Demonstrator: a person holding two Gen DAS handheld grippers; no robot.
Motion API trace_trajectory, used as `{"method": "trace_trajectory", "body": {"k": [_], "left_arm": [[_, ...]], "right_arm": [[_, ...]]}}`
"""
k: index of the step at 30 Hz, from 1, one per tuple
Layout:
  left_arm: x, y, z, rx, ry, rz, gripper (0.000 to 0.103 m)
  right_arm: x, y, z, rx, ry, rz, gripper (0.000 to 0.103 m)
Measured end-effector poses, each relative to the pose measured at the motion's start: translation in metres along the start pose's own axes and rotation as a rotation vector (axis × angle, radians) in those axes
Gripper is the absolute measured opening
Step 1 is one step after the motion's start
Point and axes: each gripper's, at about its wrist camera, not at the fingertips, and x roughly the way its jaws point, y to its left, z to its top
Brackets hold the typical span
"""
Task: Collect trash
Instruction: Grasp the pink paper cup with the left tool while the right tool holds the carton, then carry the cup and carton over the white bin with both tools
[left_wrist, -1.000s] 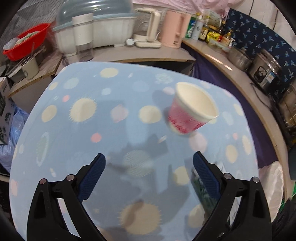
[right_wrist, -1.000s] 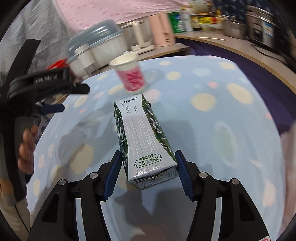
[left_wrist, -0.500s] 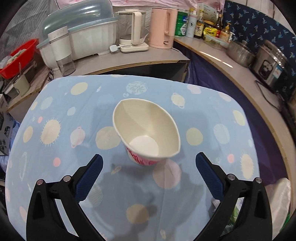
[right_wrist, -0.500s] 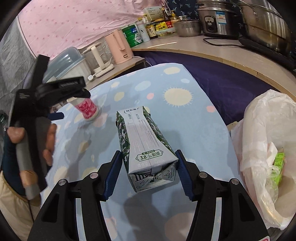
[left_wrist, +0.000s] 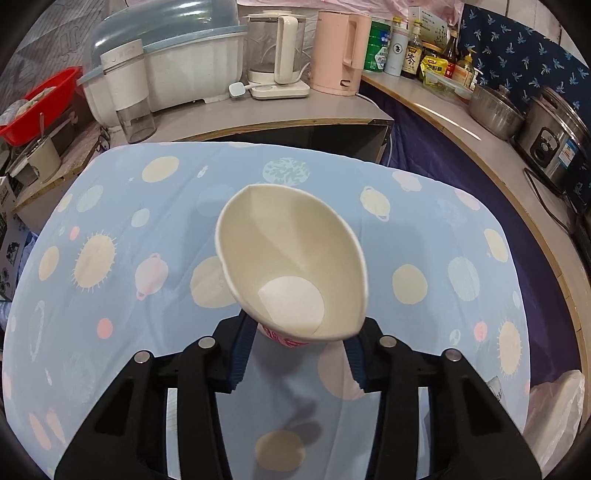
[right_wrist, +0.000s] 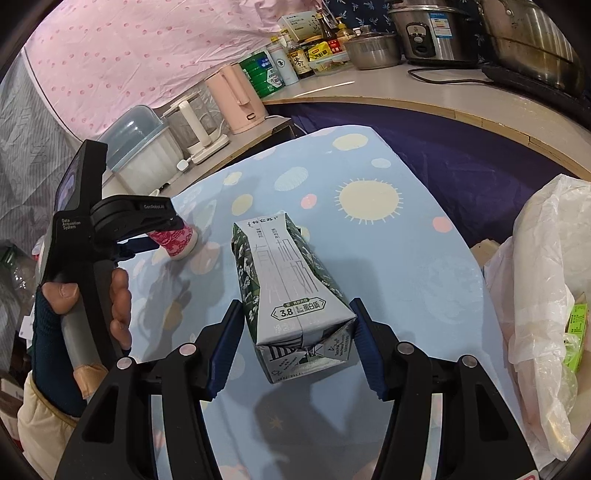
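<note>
While the left gripper (left_wrist: 297, 354) had just been closing and pinched the squashed paper cup (left_wrist: 291, 273), the right gripper (right_wrist: 297, 341) clamped the milk carton (right_wrist: 291, 291), probably bound for the trash bag (right_wrist: 546, 332) at three o'clock.

So the paper cup (left_wrist: 291, 266) sits on the table (left_wrist: 110, 332) between the left gripper (left_wrist: 299, 354) fingers. Kettle (left_wrist: 341, 51) on the counter (left_wrist: 258, 118) behind it. Milk carton (right_wrist: 291, 295) sits in the right gripper (right_wrist: 295, 347), trash bag (right_wrist: 535, 295) off to its right.
</note>
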Motion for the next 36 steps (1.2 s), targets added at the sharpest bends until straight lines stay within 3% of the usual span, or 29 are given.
{"method": "trace_trajectory", "body": {"k": [16, 26, 36], "left_arm": [[-0.101, 0.002, -0.037, 0.080, -0.041, -0.065, 0.041], [-0.163, -0.001, -0.110, 0.136, 0.008, -0.168, 0.041], [-0.184, -0.019, -0.191, 0.251, 0.096, -0.209, 0.041]], "right_arm": [[-0.070, 0.009, -0.001, 0.027, -0.112, 0.029, 0.050], [-0.135, -0.007, -0.022, 0.059, -0.169, 0.011, 0.049], [-0.167, -0.029, -0.077, 0.051, -0.109, -0.035, 0.049]]}}
